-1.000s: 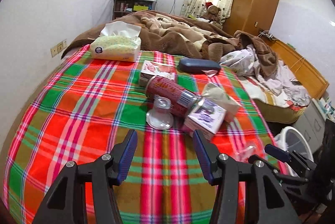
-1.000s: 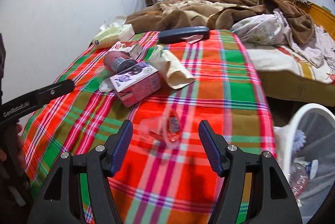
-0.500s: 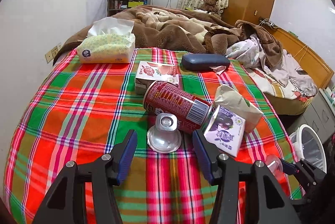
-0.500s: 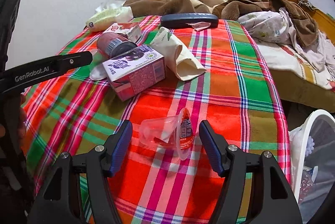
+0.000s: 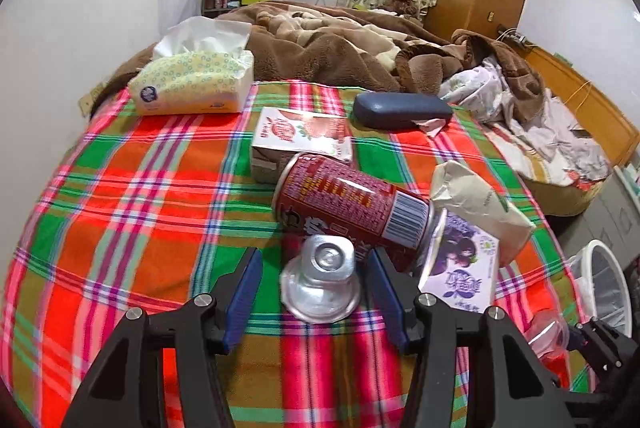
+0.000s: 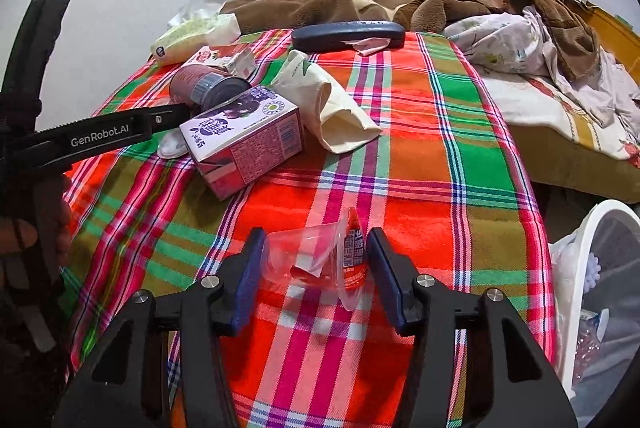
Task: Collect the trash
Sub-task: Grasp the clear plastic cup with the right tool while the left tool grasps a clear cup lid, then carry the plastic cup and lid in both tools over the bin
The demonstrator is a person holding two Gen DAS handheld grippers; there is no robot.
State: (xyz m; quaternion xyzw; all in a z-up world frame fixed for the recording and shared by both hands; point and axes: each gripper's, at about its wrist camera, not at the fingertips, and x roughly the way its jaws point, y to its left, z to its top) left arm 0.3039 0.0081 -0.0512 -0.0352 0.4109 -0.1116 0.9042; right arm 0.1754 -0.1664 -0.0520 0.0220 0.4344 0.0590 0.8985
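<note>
The step in hand is the double pick-up. The right tool (image 6: 316, 260) straddles a crushed clear plastic cup with a red label (image 6: 320, 260) lying on the near part of the bench (image 6: 440, 131); its jaws have just been closing, the left pad at the cup wall, the right pad just beside the rim, grip not yet firm. The left tool (image 5: 312, 288) stands partly open around an upturned clear plastic cup (image 5: 320, 280), pads apart from it.

Next move, as judged: close both tools lightly, since thin plastic deforms, then carry to the white mesh bin (image 6: 600, 292) at the right.

The bench wears a red-green plaid cloth. Far behind lies a bed with a rumpled brown blanket (image 5: 320, 47).
</note>
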